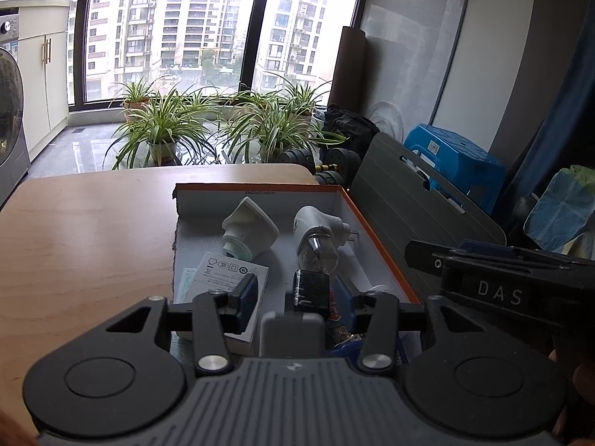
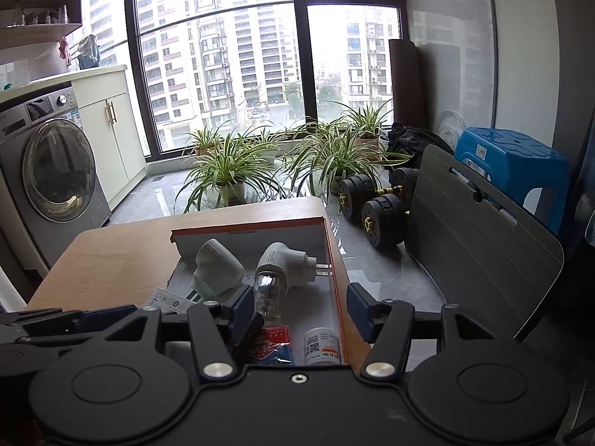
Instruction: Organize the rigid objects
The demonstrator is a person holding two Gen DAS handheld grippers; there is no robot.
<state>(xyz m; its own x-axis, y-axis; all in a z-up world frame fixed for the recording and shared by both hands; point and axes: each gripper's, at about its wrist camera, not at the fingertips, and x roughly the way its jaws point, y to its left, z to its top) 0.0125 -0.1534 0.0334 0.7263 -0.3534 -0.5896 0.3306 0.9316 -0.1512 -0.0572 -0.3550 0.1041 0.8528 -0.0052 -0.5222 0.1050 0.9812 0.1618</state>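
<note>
An orange-rimmed box on the wooden table holds a white plug adapter, a white plug-in unit with a clear bottle and a white carton. My left gripper is open over the box's near part. A small black-capped item stands between its fingers, with a clear gap on its left side. My right gripper is open and straddles the box's right wall. Below it lie a red-and-blue pack and a white labelled bottle.
The wooden table extends left of the box. A dark grey board leans just right of the table, with dumbbells and a blue stool behind it. Potted plants line the window and a washing machine stands at the left.
</note>
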